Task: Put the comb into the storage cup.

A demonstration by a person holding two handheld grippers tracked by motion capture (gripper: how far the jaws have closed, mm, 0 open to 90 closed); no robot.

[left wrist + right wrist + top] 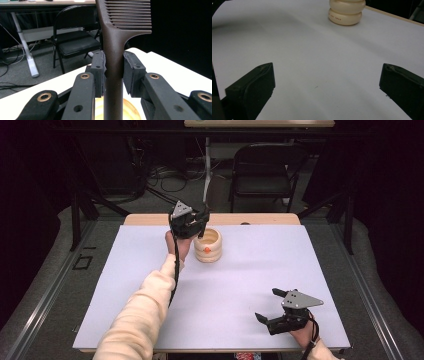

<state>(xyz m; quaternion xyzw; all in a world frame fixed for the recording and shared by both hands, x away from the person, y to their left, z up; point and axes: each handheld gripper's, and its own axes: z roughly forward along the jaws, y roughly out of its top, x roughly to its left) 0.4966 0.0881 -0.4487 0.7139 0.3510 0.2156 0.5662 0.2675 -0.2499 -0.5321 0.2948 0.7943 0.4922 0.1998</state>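
My left claw [113, 67] clamps the comb [117, 37] by its handle, teeth up, above the cup [208, 245] to drop it in, while my right claw [324, 82] rests wide on the worktop [240, 285], out of the way.

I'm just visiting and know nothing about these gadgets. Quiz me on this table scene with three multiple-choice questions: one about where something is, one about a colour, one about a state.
1. Where does the cream ribbed wooden cup stand?
A. At the far middle of the white table
B. At the near right corner
C. On the black folding chair

2. What colour is the long-handled plastic comb?
A. White
B. Dark brown
C. Orange

3. How does the right gripper stand?
A. Shut on the comb
B. Shut on the cup
C. Open, with nothing between its jaws

Answers:
1. A: the high view shows the cup towards the far edge, beside the left gripper.
2. B: the left gripper view shows a dark brown handle clamped between the pads.
3. C: the right gripper view shows the jaws wide apart over bare table.
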